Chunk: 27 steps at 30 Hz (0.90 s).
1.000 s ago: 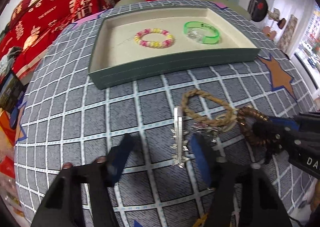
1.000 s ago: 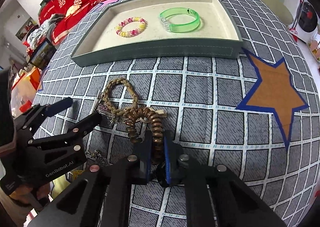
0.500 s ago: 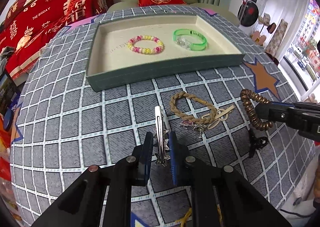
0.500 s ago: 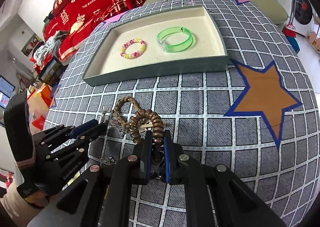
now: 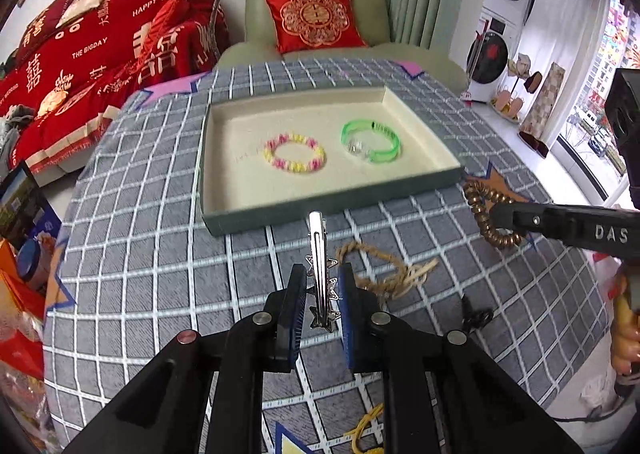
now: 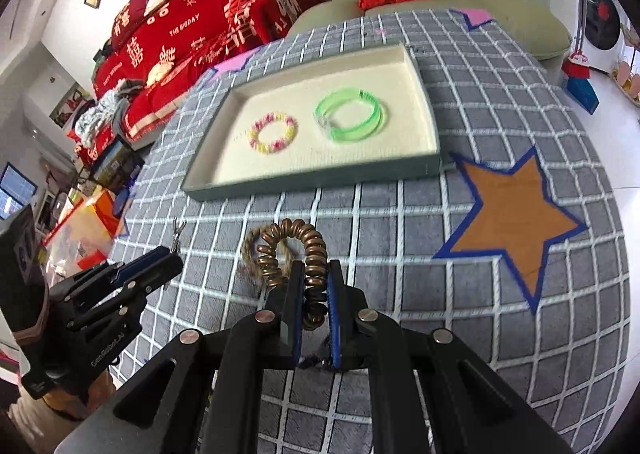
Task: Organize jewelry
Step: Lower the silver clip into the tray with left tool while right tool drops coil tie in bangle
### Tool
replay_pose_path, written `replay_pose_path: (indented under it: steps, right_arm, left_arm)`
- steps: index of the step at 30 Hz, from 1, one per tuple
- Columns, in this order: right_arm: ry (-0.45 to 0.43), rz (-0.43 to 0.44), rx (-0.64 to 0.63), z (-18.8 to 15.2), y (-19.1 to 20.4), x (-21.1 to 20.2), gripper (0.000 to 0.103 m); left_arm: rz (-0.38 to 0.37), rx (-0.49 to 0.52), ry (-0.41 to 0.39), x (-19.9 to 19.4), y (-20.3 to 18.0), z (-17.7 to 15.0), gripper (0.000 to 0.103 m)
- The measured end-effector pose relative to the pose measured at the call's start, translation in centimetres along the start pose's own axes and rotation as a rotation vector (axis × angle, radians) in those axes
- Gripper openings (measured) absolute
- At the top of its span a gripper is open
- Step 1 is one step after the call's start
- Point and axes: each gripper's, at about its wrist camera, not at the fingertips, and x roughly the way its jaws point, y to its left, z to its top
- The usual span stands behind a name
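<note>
My left gripper point(image 5: 322, 286) is shut on a silver hair clip point(image 5: 319, 254) with small stars, held up off the grey checked cloth. My right gripper point(image 6: 314, 282) is shut on a bronze spiral hair tie point(image 6: 296, 250), also lifted; that tie point(image 5: 486, 213) shows at the right of the left wrist view. A braided tan rope bracelet point(image 5: 384, 274) lies on the cloth below them. Behind stands the green tray point(image 5: 320, 209) with a cream floor, holding a pink and yellow bead bracelet point(image 5: 294, 153) and a green bangle point(image 5: 370, 139).
A small black claw clip point(image 5: 474, 316) lies on the cloth right of the rope bracelet. A yellow cord point(image 5: 366, 426) sits near the front edge. An orange star patch point(image 6: 512, 217) marks the cloth at right. A green armchair with a red cushion point(image 5: 316, 19) stands behind the table.
My left gripper closed on the silver hair clip and lifted it off the cloth. My right gripper rose with the spiral hair tie. The tray now looks farther below both.
</note>
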Motion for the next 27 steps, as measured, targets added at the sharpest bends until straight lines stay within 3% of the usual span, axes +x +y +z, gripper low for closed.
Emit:
replay_pose_path:
  steps: [13,22,27]
  right_arm:
    - [-0.081,-0.003,0.002,7.5,-0.4,-0.9,0.011]
    - [-0.092,-0.022,0.015,12.2,-1.0,2.6,0.011]
    - [-0.070,-0.028,0.038,13.1,-1.8,5.4,0.011]
  left_arm:
    - [0.053,-0.023,-0.074,-0.1,1.8,5.9,0.028]
    - [0.084,-0.049,-0.058,5.0,2.8,9.7,0.028]
    - [0.091,-0.051,-0.034,8.5,3.0,10.8,0.028]
